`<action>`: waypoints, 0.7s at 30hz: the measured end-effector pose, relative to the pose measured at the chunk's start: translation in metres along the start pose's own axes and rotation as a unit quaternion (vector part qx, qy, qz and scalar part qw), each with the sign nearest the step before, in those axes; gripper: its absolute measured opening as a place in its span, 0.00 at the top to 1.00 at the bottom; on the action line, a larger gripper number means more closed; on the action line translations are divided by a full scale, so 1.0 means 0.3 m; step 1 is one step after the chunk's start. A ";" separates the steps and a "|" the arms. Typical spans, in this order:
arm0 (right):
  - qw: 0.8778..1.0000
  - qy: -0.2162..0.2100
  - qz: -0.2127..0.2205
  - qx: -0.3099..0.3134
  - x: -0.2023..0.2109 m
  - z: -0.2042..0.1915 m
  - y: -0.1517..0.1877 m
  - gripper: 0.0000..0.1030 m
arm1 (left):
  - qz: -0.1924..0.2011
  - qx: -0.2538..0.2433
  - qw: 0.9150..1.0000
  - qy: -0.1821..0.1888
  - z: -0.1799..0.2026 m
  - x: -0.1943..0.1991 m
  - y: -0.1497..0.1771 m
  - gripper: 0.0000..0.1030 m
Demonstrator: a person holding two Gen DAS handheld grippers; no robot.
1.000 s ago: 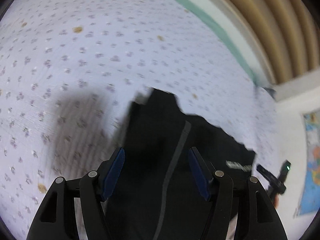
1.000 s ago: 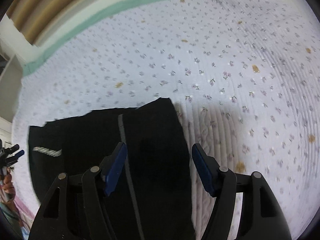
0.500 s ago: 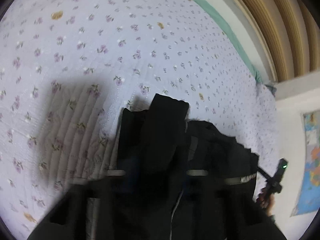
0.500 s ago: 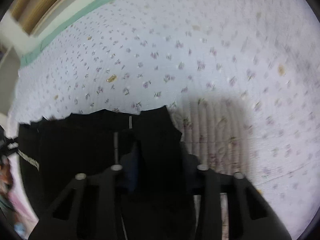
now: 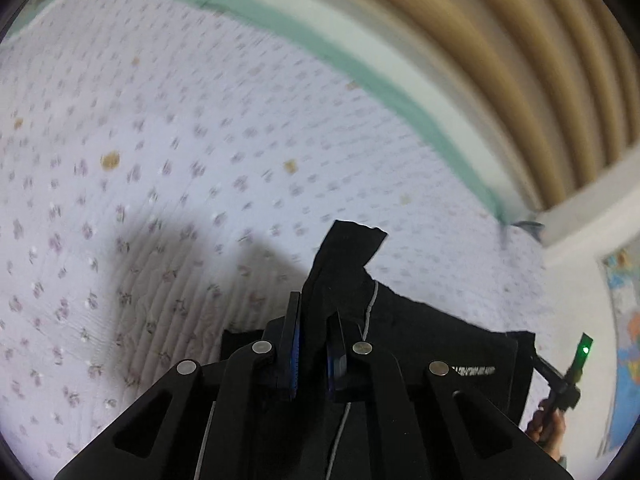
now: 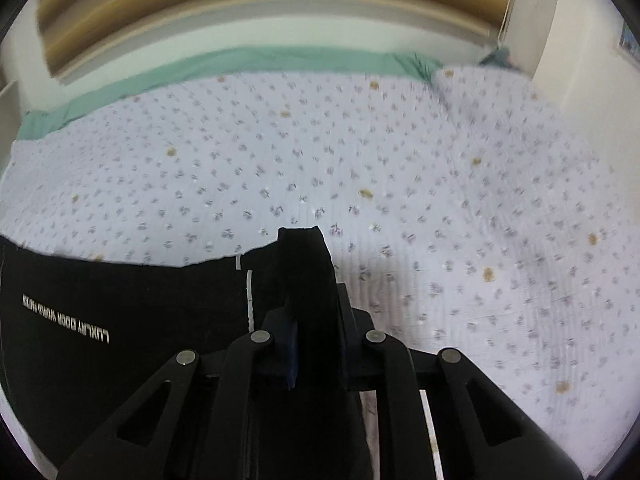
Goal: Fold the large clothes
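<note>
Left gripper (image 5: 314,344): jaws pinched narrow on a corner of the black garment (image 5: 420,344), a peak of cloth sticking up past the blue pads (image 5: 295,350). The jaws have just been closing, cloth caught between them. The garment's top edge runs rightward from this grip toward the other hand (image 5: 550,424), seen at the far right holding the other tool.

Black garment, right-wrist view (image 6: 120,312): lies on the flowered quilt (image 6: 360,160) at the bed's near edge, white lettering (image 6: 66,318) showing, long axis running side to side between the two grips, slack hanging below.

Right gripper (image 6: 316,348): jaws likewise clamped narrow on the opposite corner, black fabric standing up between them. These also have just been closing onto cloth.

Judgement: both corners are held, neither hand nearer than the other. The open quilt lies ahead of both jaws toward the green sheet (image 6: 240,64) at the bed's far edge, so the fold likely carries the held edge across the garment's short axis.
</note>
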State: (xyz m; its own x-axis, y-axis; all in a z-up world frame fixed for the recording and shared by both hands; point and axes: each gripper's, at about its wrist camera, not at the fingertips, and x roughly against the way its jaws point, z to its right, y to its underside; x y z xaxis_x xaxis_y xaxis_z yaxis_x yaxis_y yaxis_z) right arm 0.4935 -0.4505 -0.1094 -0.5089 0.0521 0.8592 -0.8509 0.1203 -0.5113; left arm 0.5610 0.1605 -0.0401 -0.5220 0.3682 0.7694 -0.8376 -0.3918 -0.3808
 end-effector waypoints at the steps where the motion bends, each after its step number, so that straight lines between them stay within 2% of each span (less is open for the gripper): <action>1: 1.000 0.000 -0.022 -0.005 -0.072 -0.003 0.005 0.84 | -0.008 0.003 1.000 -0.013 -0.014 -0.039 0.007 0.91; 2: 0.999 -0.001 -0.035 -0.008 -0.110 -0.004 0.020 0.84 | -0.025 0.009 0.999 -0.032 -0.040 -0.095 0.019 0.91; 5: 0.996 -0.014 -0.088 -0.019 -0.256 0.000 0.094 0.84 | -0.071 0.028 0.996 -0.050 -0.104 -0.208 0.067 0.89; 7: 0.994 -0.015 -0.106 -0.023 -0.303 0.001 0.134 0.79 | -0.085 0.038 0.995 -0.048 -0.137 -0.253 0.086 0.85; 10: 0.993 -0.022 -0.107 -0.033 -0.289 0.020 0.141 0.70 | -0.093 0.046 0.994 -0.029 -0.147 -0.234 0.077 0.81; 12: 0.992 -0.038 -0.105 -0.052 -0.240 0.047 0.134 0.68 | -0.097 0.046 0.994 -0.027 -0.149 -0.186 0.064 0.77; 14: 0.994 -0.048 -0.078 -0.063 -0.118 0.074 0.121 0.67 | -0.080 0.034 0.996 -0.021 -0.140 -0.101 0.048 0.75; 16: 0.995 -0.060 -0.045 -0.073 0.014 0.092 0.125 0.57 | -0.059 0.013 0.998 -0.028 -0.107 0.000 0.049 0.71; 18: 0.994 -0.079 -0.018 -0.076 0.123 0.093 0.140 0.34 | -0.038 -0.024 0.999 -0.027 -0.039 0.110 0.071 0.61; 19: 0.993 -0.094 0.001 -0.071 0.201 0.079 0.164 0.31 | -0.033 -0.040 0.998 -0.025 -0.001 0.149 0.086 0.58; 21: 0.993 -0.108 0.015 -0.052 0.271 0.028 0.203 0.30 | -0.027 -0.080 0.996 -0.013 0.093 0.214 0.126 0.48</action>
State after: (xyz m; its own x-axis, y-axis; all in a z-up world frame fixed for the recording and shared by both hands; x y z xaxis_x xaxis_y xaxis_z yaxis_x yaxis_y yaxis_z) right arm 0.3991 -0.4471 -0.0709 -0.5592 -0.1550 0.8144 -0.8228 0.2246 -0.5222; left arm 0.5003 0.1458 0.0091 -0.4732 0.3616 0.8033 -0.8802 -0.2313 -0.4144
